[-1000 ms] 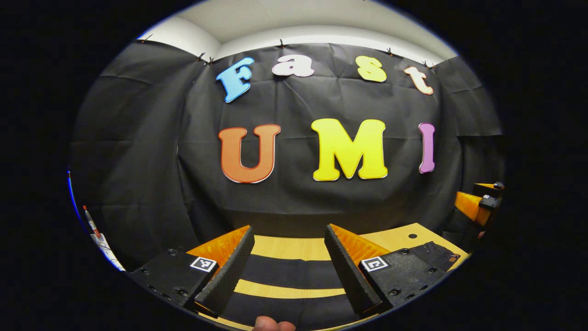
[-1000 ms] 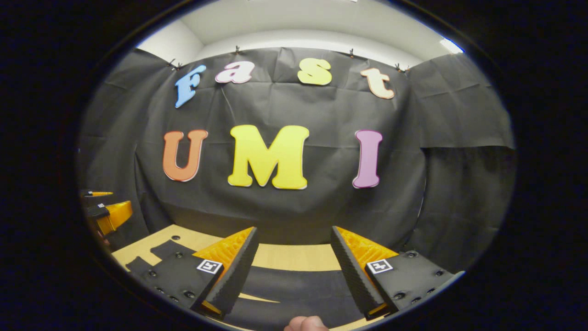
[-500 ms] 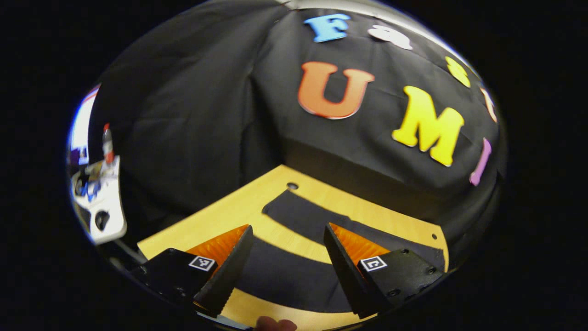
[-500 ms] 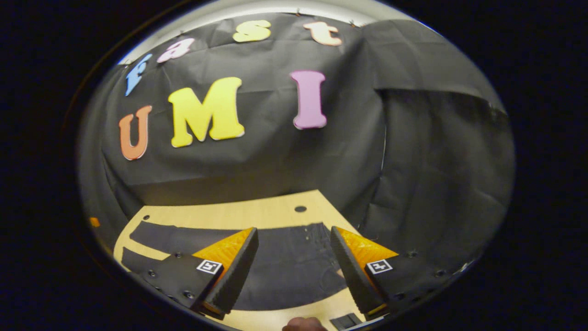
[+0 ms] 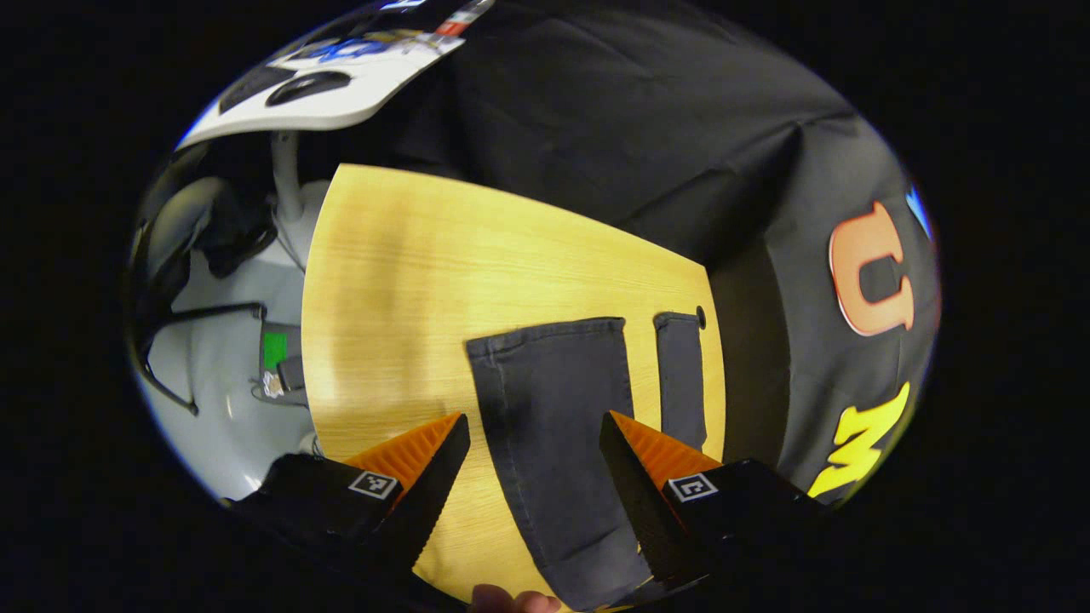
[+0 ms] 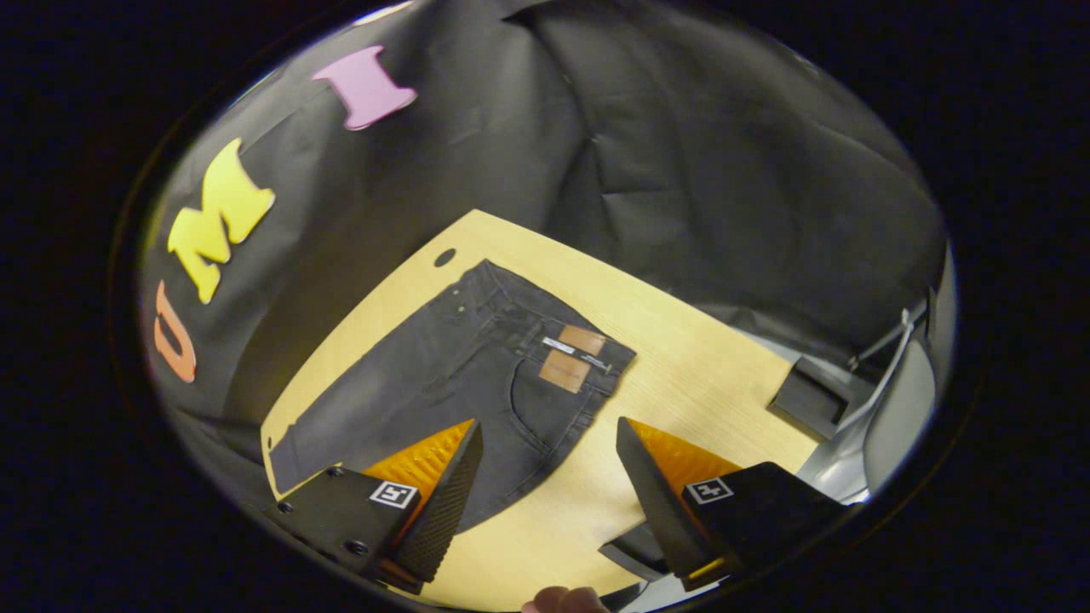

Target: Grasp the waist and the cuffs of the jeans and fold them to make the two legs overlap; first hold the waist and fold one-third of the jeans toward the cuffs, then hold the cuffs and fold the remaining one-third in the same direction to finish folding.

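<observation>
In the left gripper view I see my left gripper (image 5: 532, 460) held above the wooden tabletop (image 5: 409, 281), its fingers (image 5: 430, 477) spread well apart with nothing between them but air. Below that gap lie the dark jeans (image 5: 553, 409), flat on the tabletop, with the two legs side by side and a strip of wood showing between them; the nearer cuff (image 5: 545, 330) ends about mid-table, and the farther cuff (image 5: 679, 320) sits just beside a small hole near the table's far edge. A fingertip shows at the bottom edge of this view. In the right gripper view my right gripper (image 6: 549, 477) hangs over the other end of the jeans (image 6: 443, 375), fingers (image 6: 447, 494) likewise wide apart and clear of the cloth. The waist (image 6: 553, 328), with a tan patch (image 6: 566, 362) on it, lies flat, up and ahead of the fingers. A small black block (image 6: 805, 396) rests near the tabletop's right edge.
</observation>
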Action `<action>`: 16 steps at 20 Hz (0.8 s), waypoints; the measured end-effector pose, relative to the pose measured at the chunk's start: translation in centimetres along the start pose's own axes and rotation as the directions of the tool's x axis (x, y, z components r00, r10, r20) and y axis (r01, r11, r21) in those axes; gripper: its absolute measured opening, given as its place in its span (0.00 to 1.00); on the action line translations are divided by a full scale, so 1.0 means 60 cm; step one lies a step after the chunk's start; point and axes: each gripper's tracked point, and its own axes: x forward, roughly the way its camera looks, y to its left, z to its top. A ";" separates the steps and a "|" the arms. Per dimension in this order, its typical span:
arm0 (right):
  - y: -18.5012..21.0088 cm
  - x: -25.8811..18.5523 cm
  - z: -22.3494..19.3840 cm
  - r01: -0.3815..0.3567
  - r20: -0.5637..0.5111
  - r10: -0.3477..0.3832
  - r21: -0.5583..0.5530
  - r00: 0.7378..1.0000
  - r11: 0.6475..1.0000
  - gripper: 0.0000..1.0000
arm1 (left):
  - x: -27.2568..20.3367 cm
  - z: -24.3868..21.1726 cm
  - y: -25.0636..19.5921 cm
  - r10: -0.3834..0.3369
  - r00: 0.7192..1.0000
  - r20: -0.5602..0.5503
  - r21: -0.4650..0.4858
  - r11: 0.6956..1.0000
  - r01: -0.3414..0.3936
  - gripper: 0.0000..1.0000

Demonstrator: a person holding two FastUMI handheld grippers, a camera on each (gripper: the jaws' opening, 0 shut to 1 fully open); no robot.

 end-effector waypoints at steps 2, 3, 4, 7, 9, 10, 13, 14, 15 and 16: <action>-0.008 0.021 0.007 0.005 -0.015 -0.004 0.052 1.000 0.999 0.98 | 0.008 0.005 0.008 0.028 1.000 -0.011 -0.081 0.996 -0.029 0.99; -0.006 0.031 0.007 0.009 -0.024 -0.007 0.059 1.000 0.998 0.98 | 0.011 0.014 0.010 0.033 0.999 -0.011 -0.117 0.993 -0.034 0.99; -0.006 0.038 0.006 0.015 -0.034 -0.014 0.054 0.999 0.998 0.98 | 0.015 0.024 0.012 0.038 0.999 -0.003 -0.144 0.989 -0.038 1.00; 0.003 0.053 0.003 0.026 -0.052 -0.024 0.046 0.998 0.999 0.98 | 0.035 0.039 0.006 0.033 0.999 0.006 -0.174 0.984 -0.031 0.99; 0.006 0.066 0.004 0.031 -0.059 -0.028 0.056 0.998 0.998 0.98 | 0.047 0.043 0.000 0.031 1.000 0.005 -0.152 0.988 -0.030 0.99; 0.003 0.075 0.002 0.043 -0.064 -0.039 0.060 0.997 0.997 0.98 | 0.053 0.044 -0.005 0.031 1.000 0.003 -0.139 0.990 -0.030 0.99; -0.015 0.089 0.006 0.087 -0.063 -0.082 0.080 0.995 0.993 0.92 | 0.071 0.042 -0.023 0.028 1.000 -0.004 -0.090 0.996 -0.028 0.99; -0.019 0.092 0.013 0.093 -0.054 -0.089 0.079 0.995 0.993 0.92 | 0.075 0.041 -0.029 0.023 1.000 -0.005 -0.077 0.997 -0.023 0.99; -0.019 0.099 0.014 0.092 -0.051 -0.089 0.075 0.995 0.993 0.93 | 0.081 0.040 -0.033 0.016 1.000 -0.006 -0.068 0.998 -0.016 0.99; -0.019 0.100 0.019 0.096 -0.042 -0.093 0.070 0.995 0.993 0.95 | 0.086 0.040 -0.041 0.006 1.000 -0.005 -0.061 0.998 -0.006 0.99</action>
